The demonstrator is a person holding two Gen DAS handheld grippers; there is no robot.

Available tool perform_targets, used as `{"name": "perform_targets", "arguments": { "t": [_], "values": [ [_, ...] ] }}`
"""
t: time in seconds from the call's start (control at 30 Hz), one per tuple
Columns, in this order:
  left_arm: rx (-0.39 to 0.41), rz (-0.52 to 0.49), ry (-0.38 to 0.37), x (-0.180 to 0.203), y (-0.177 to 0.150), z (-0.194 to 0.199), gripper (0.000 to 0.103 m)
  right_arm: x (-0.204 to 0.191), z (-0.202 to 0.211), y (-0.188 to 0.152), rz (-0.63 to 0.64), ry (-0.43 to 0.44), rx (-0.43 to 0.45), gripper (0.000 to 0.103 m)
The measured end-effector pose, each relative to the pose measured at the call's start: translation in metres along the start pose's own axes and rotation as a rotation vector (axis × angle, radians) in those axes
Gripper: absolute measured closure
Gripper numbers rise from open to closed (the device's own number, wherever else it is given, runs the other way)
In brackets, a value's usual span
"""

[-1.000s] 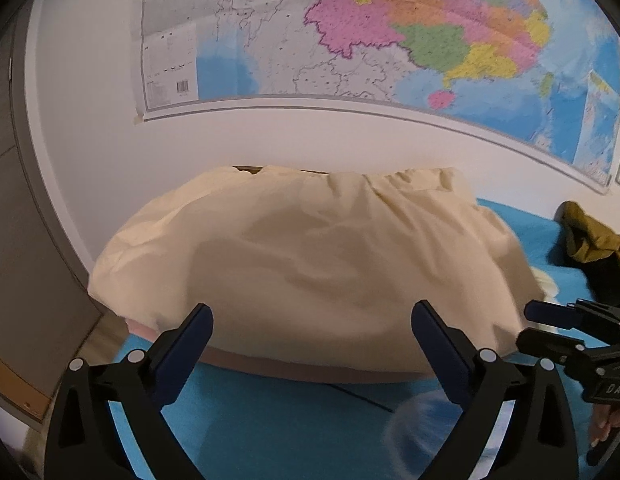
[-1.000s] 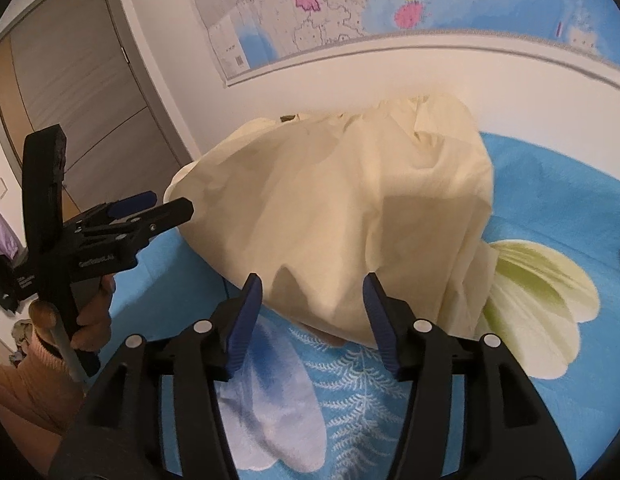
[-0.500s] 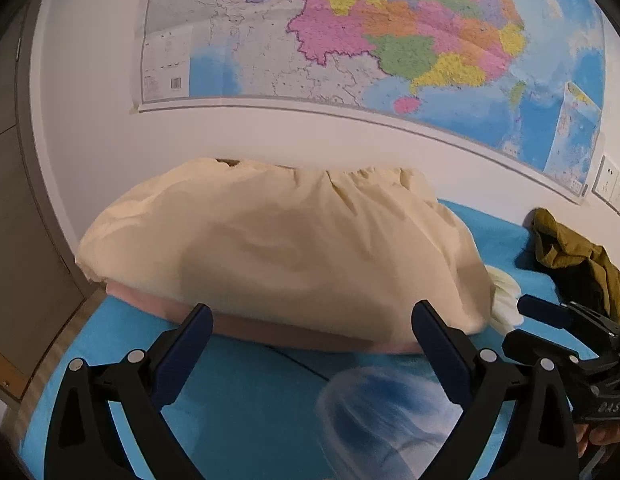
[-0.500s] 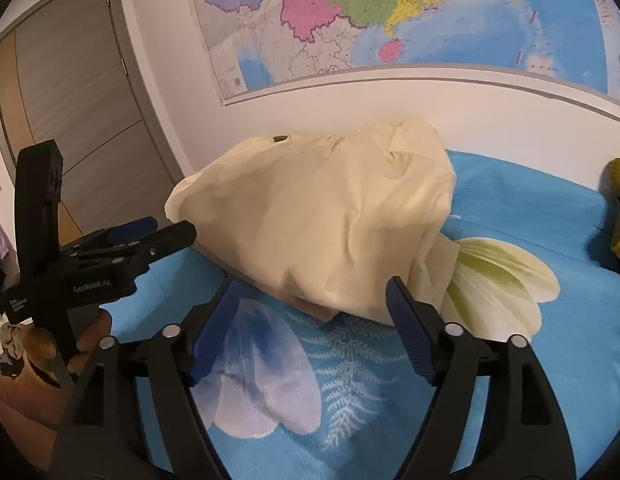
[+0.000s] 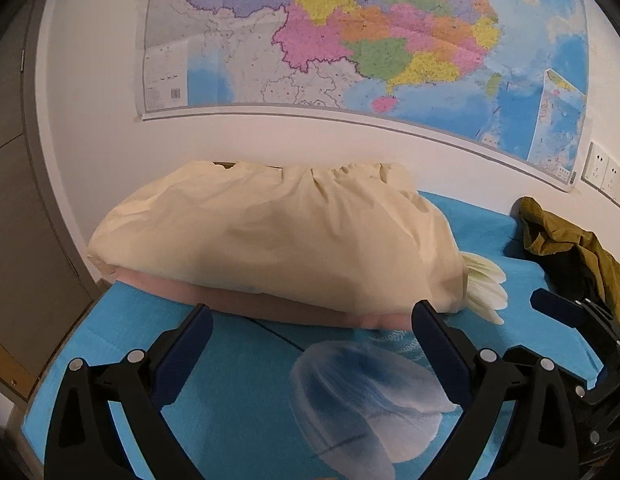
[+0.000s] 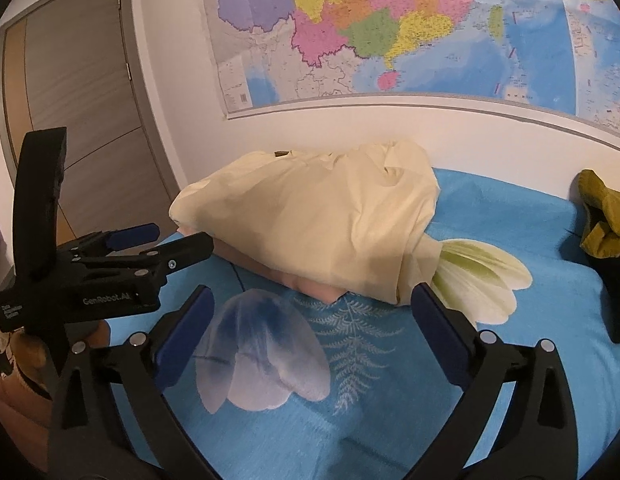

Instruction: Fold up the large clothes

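Note:
A large cream garment [image 5: 293, 236] lies in a rounded heap on a pink pillow at the far end of the blue bed; it also shows in the right wrist view [image 6: 318, 216]. My left gripper [image 5: 310, 334] is open and empty, hovering over the sheet short of the heap, and appears in the right wrist view [image 6: 165, 240]. My right gripper [image 6: 312, 314] is open and empty, just before the heap's near edge, and its fingers [image 5: 558, 306] show at the right in the left wrist view.
The blue bedsheet [image 6: 390, 412] has flower and fern prints. An olive-green garment [image 5: 570, 240] lies at the right by the wall, also in the right wrist view [image 6: 606, 216]. A wall map [image 5: 350, 40] hangs above. A grey door [image 6: 77, 100] stands at the left.
Both grippers have pulled back from the cream heap, which now looks smaller and farther. The right gripper's jaws have opened wide.

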State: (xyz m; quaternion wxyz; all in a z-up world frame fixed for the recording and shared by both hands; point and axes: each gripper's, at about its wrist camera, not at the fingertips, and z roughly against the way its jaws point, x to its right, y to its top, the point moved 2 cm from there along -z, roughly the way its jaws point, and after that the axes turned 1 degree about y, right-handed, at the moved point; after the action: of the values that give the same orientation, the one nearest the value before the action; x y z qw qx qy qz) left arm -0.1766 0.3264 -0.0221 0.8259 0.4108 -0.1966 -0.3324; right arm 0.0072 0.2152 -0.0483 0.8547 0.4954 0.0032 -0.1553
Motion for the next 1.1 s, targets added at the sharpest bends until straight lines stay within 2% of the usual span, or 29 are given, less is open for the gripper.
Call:
{"name": "perform_targets", "arguments": {
  "t": [0.7,1.1],
  "values": [
    [0.028,-0.007,0.054,0.003,-0.022,0.032,0.007,-0.009,0.021,-0.024,-0.025,-0.005,0.015,0.006],
    [0.009,0.010,0.062,-0.003,-0.037,0.042,0.007,-0.024,0.033,-0.034,0.005,-0.006,0.018,0.006]
  ]
}}
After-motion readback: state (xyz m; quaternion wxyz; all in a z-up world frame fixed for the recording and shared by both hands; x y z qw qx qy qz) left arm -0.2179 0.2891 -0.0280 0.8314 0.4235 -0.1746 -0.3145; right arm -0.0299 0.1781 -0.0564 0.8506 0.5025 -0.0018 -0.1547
